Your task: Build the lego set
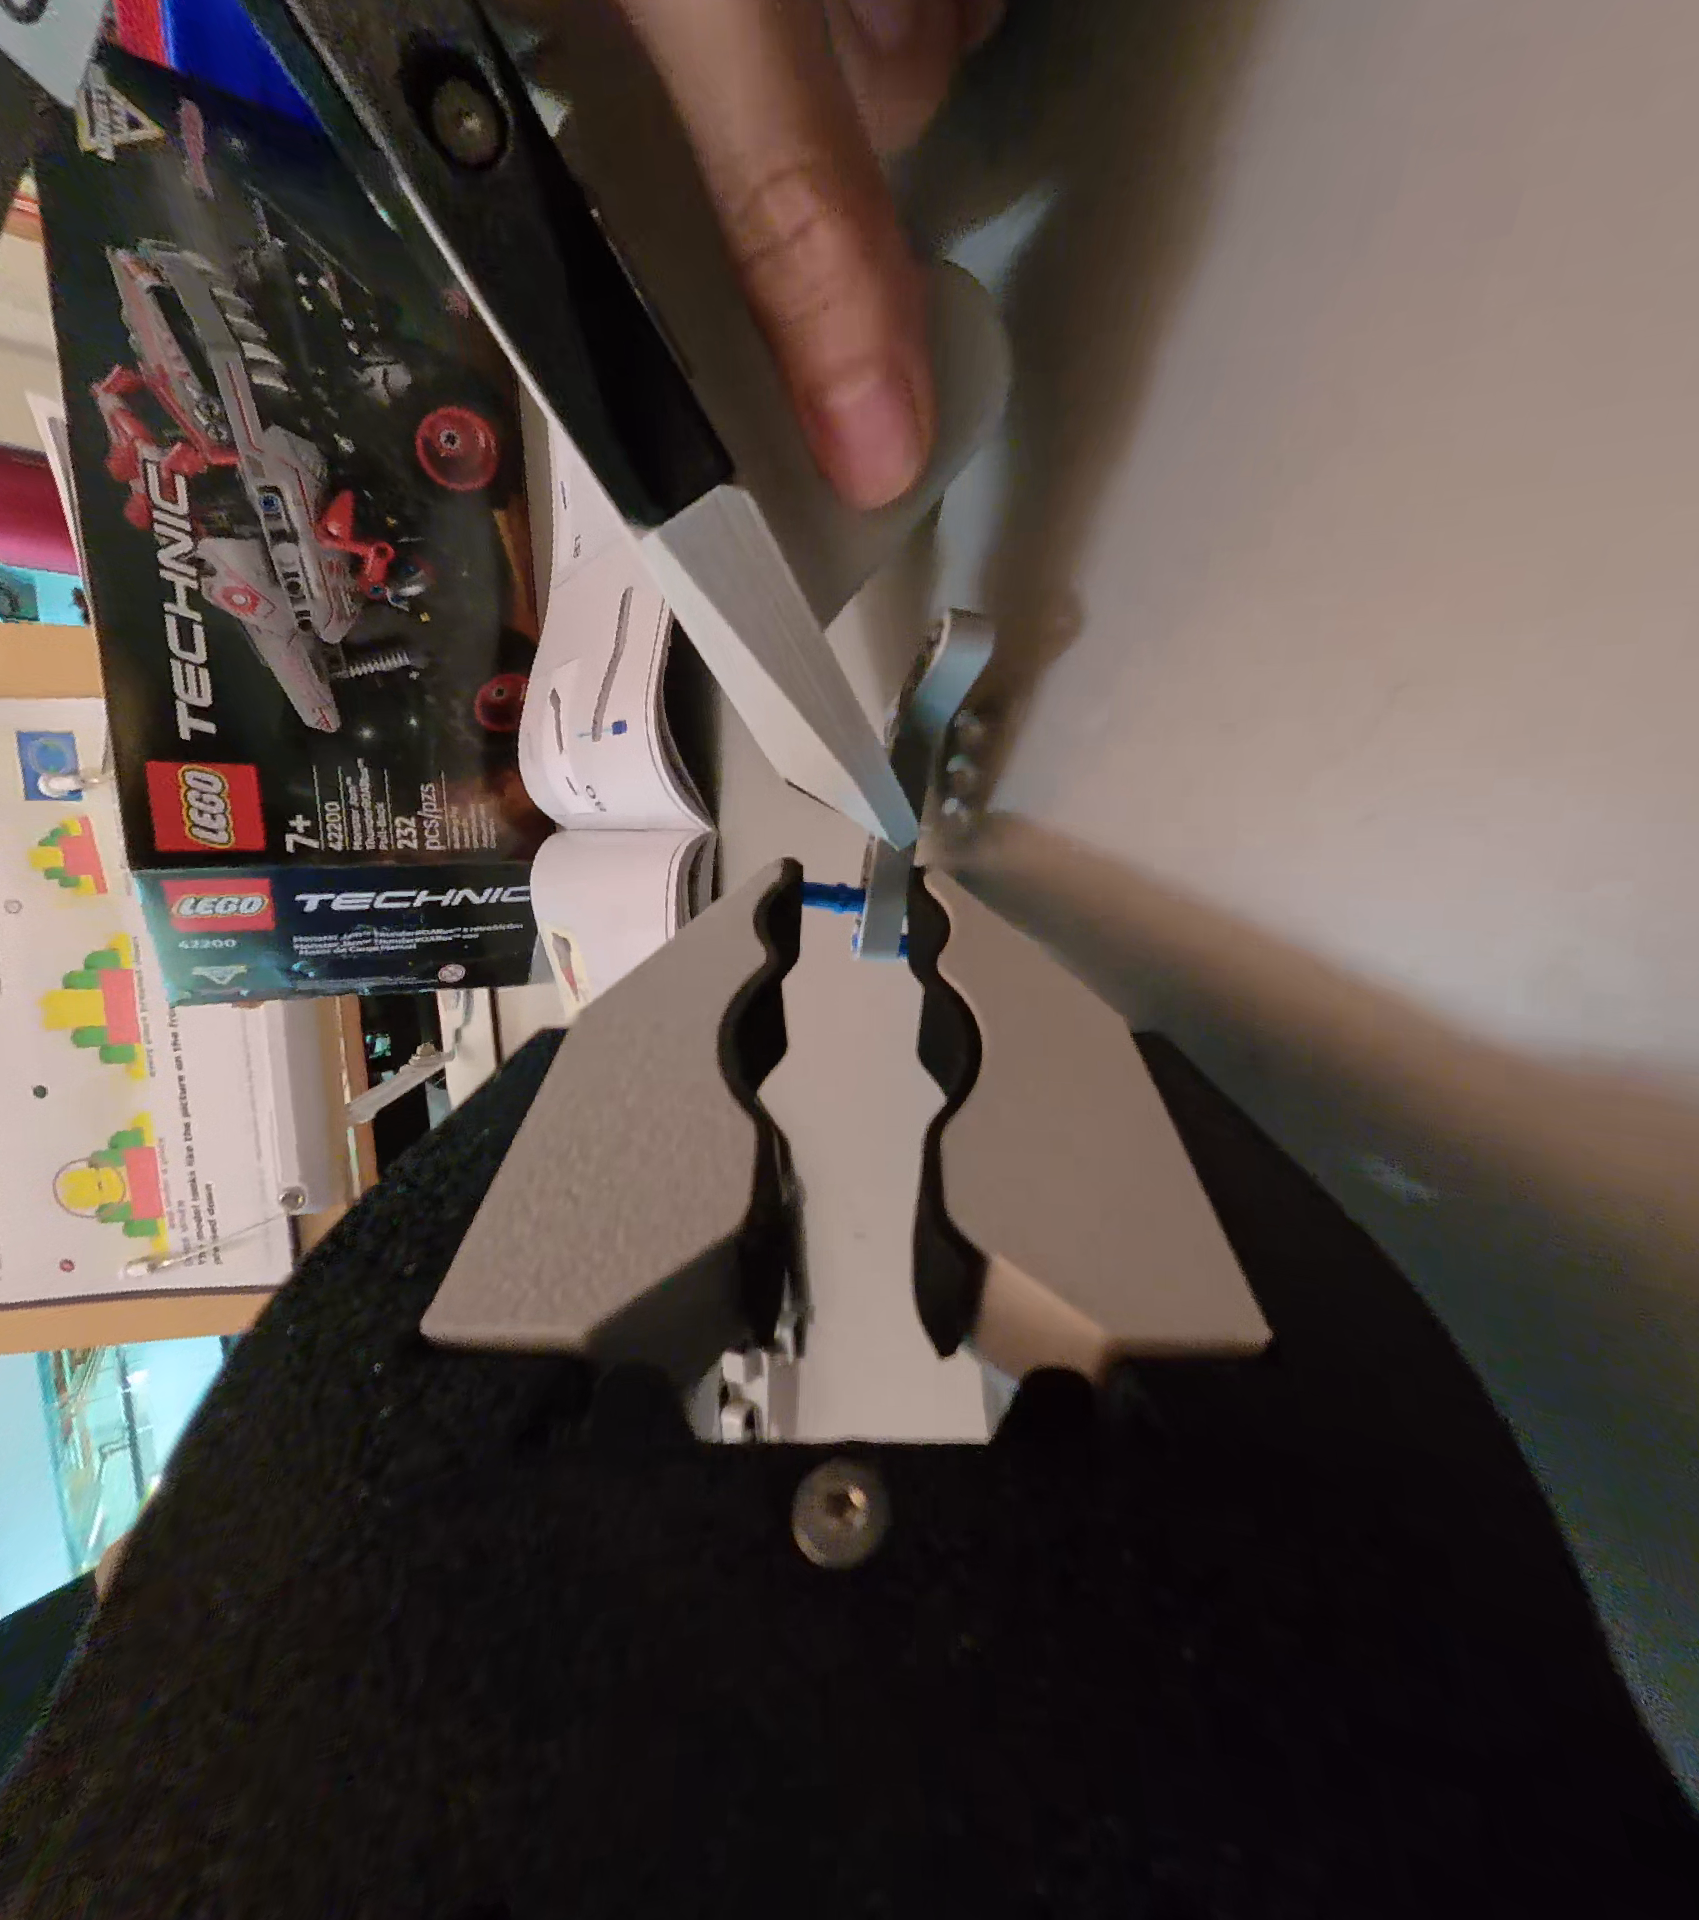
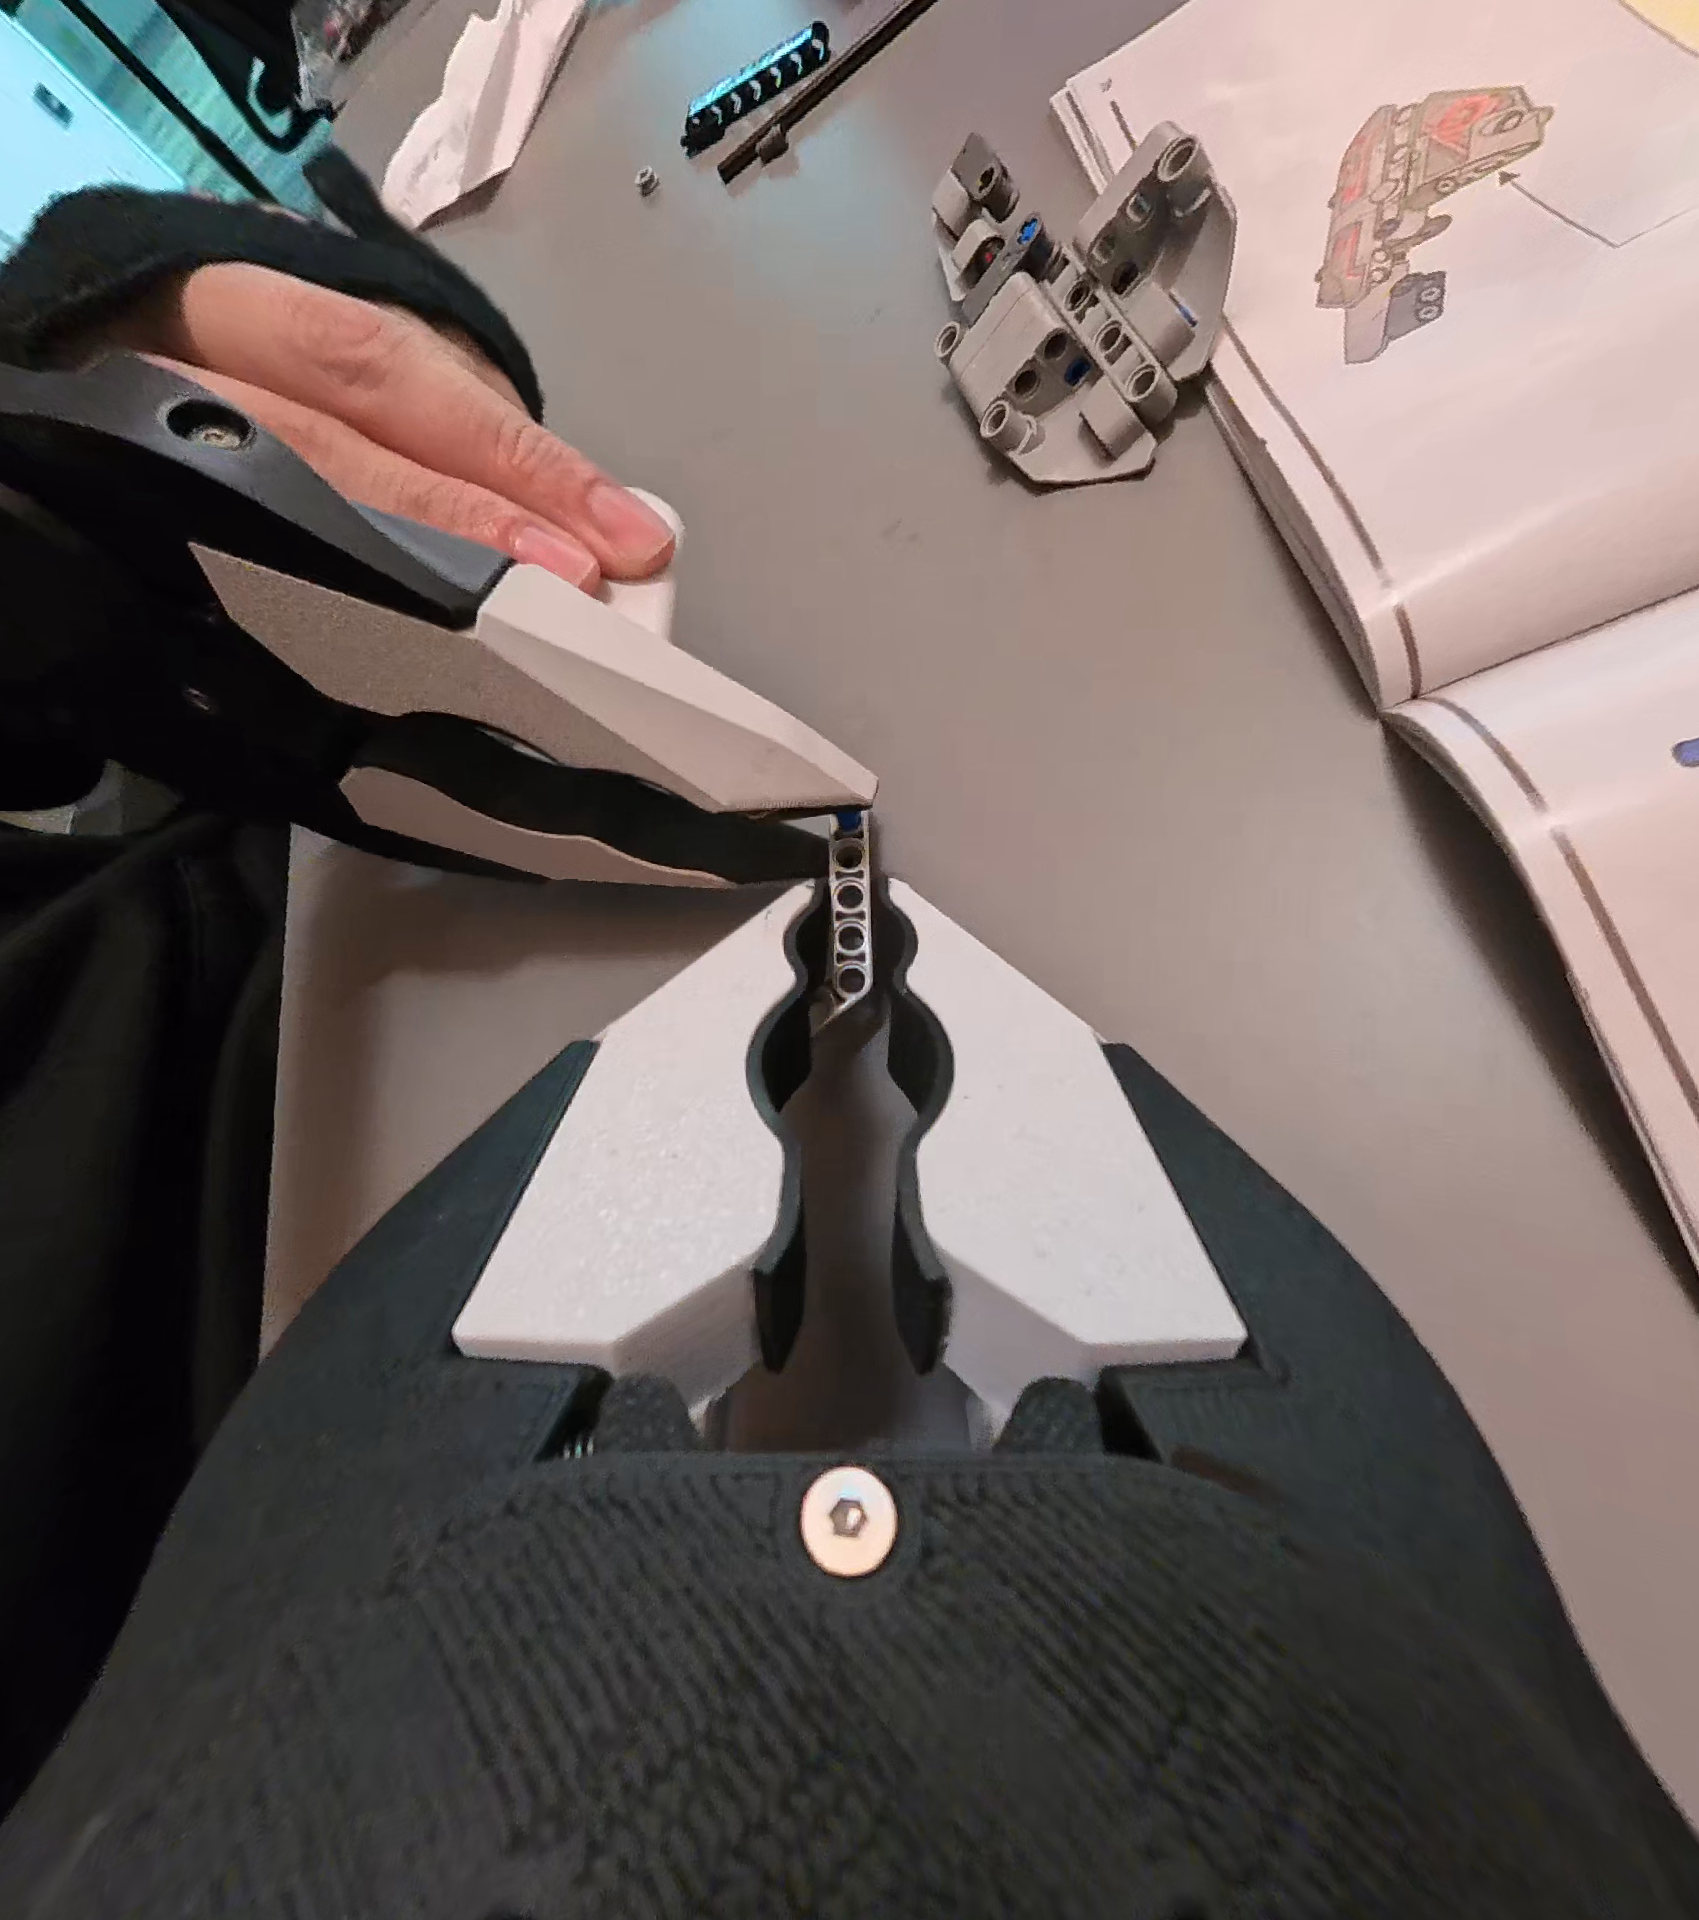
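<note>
The grey surface (image 2: 928,644) is carrying everything. Toward 2 o'clock in the right wrist view an open instruction booklet (image 2: 1551,468) is lying flat, and at its left edge, toward 1 o'clock, a partly built grey assembly (image 2: 1073,343) is sitting on the surface and overlapping the page. In the left wrist view the black set box (image 1: 305,582) is standing toward 10 o'clock, with the booklet (image 1: 616,727) touching its side; what is inside the box cannot be told. Near 12 o'clock in the right wrist view a black studded beam (image 2: 757,88) and a thin black axle (image 2: 824,78) are lying beside crumpled white paper (image 2: 481,99).

The right gripper (image 2: 850,914) is clenching a grey holed beam (image 2: 850,925) upright between its tips. The left gripper (image 1: 855,914) is pinching a blue pin (image 1: 829,896) at the top end of that beam (image 1: 884,904). A hand (image 2: 409,416) is resting on the left gripper's body.
</note>
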Tool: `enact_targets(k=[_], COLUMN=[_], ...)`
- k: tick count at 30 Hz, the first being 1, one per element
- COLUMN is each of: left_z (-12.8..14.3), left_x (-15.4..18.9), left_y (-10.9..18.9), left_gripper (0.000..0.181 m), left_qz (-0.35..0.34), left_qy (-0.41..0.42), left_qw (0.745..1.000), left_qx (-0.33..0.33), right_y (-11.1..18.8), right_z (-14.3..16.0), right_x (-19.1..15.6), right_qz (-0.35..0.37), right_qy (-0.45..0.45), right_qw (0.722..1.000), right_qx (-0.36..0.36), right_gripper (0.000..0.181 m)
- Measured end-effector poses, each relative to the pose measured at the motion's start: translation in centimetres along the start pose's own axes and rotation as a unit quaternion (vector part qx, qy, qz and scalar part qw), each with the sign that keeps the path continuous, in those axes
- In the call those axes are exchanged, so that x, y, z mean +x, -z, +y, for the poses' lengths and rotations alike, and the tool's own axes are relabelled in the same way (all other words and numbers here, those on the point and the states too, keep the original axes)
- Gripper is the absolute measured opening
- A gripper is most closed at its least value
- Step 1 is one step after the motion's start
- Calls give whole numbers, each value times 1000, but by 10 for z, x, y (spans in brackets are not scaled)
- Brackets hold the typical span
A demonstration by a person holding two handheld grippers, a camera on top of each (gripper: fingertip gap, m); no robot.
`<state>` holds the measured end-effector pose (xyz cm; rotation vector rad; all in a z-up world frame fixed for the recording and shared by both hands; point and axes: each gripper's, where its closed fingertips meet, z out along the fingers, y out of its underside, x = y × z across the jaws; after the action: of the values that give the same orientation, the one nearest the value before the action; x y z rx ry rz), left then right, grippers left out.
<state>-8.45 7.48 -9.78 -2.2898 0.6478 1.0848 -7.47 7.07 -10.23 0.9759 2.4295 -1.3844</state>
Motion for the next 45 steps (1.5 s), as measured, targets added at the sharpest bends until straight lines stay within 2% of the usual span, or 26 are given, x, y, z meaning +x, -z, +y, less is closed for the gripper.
enact_targets(k=[9,13,16,17,20,22,24,26,29,33,37,40,43,45], left_z=[0,-2,-3,1,22,33,41,39,26,-2,-14,-17,-2,9], left_x=[1,0,-13,-19,-45,-61,-72,-74,-68,-61,-55,-47,-36,-51], left_y=[-1,6,21,25,32,36,34,27,6,-26,-60,-75,-66,-53], left_gripper=[15,33,39,48,43,36,33,31,30,39,49,48,46,46], left_qz=[17,31,53,63,70,64,58,84,154,236,262,292,335,311], left_qy=[30,75,161,198,311,349,359,342,298,216,182,188,178,194], left_qw=[999,996,981,972,940,925,923,930,939,944,945,935,924,928], left_qx=[23,45,97,107,124,135,121,102,73,85,71,68,50,68], right_y=[0,0,1,1,1,0,0,0,4,26,58,66,69,70], right_z=[0,0,-1,-1,1,5,10,13,15,22,7,-1,-8,-16], right_x=[1,1,1,1,-2,-11,-18,-26,-34,-17,19,43,62,69], right_qz=[-4,-4,-8,-10,-17,-36,-48,-60,-60,39,201,292,358,386], right_qy=[-5,-8,-11,-11,-7,1,6,5,25,58,76,103,115,129], right_qw=[1000,1000,1000,1000,1000,999,999,998,998,996,975,950,926,913], right_qx=[0,1,2,2,-1,-11,-17,-17,-9,-62,-50,-43,-25,-2], right_gripper=[6,6,6,6,6,6,6,9,29,47,42,42,43,43])
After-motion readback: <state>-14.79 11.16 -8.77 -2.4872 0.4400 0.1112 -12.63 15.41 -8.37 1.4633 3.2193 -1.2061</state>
